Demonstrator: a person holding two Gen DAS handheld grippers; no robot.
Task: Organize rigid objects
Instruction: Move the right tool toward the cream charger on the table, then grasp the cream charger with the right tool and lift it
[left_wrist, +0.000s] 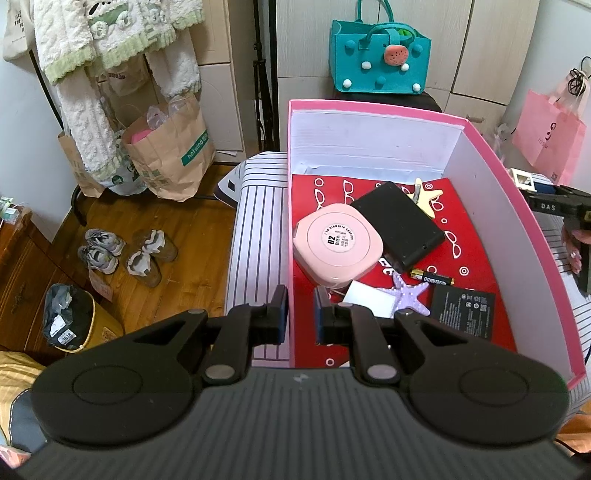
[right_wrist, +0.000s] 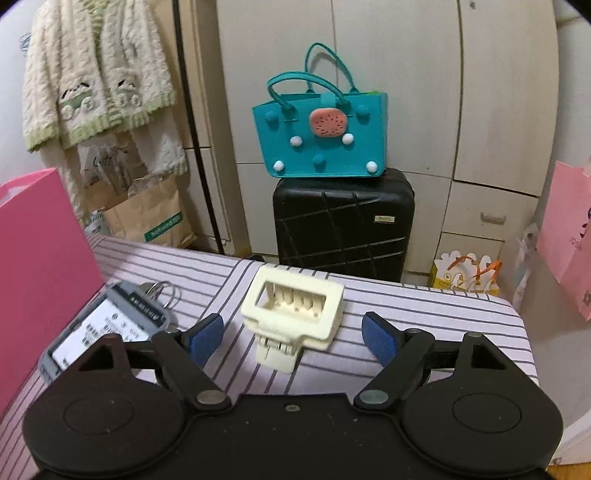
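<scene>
The left gripper sits with its jaws nearly closed on the near left wall of the pink box, one jaw outside the wall and one inside; they look pinched on the thin cardboard, probably to steady the box while things are dropped in. Ahead of those jaws, inside the box, lie the things already gathered: a pink compact case, a black power bank leaning against it, a yellow starfish clip further off, and close in front a battery, a purple starfish clip and a flat black battery pack.

The right gripper has its jaws spread wide and empty. The cream hair claw clip lies on the striped bed cover just ahead and between them, not touched by either pad; the wide opening suits the clip's broad body, and I judge it the next thing to go into the box. Left of the left jaw, a grey card holder with keys waits beside the box's pink outer wall, likely a later pick
</scene>
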